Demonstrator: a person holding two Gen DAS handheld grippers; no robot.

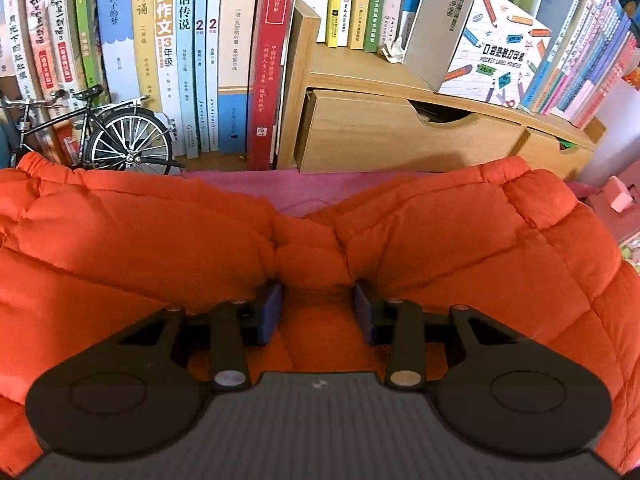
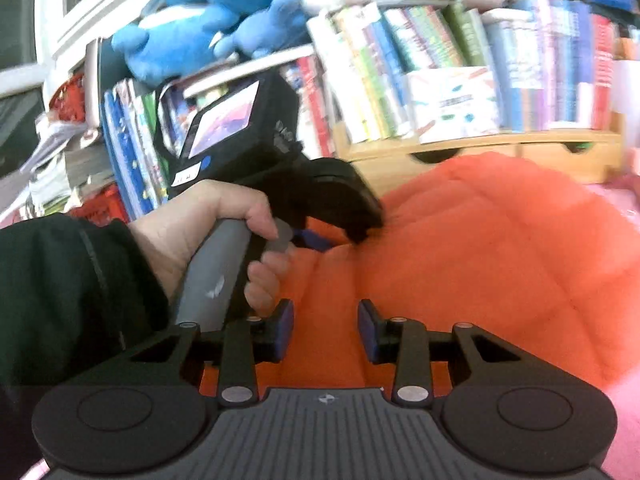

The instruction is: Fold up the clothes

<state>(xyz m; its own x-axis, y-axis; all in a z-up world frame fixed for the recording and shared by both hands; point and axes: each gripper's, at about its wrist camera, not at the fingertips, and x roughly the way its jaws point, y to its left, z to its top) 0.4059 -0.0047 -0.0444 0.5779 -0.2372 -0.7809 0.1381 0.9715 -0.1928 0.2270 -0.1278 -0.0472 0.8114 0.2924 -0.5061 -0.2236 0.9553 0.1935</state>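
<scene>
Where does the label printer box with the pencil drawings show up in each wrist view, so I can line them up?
Left wrist view: printer box upper right, standing on the wooden drawer unit, beyond the orange padded garment.
Right wrist view: blurred, upper centre-right, again on the drawer unit, among books.
Shared landmark: the wooden drawer unit with its scooped drawer fronts.

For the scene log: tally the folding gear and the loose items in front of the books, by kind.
orange padded garment: 1
grippers: 2 (left gripper, right gripper)
model bicycle: 1
wooden drawer unit: 1
label printer box: 1
Total: 6
</scene>
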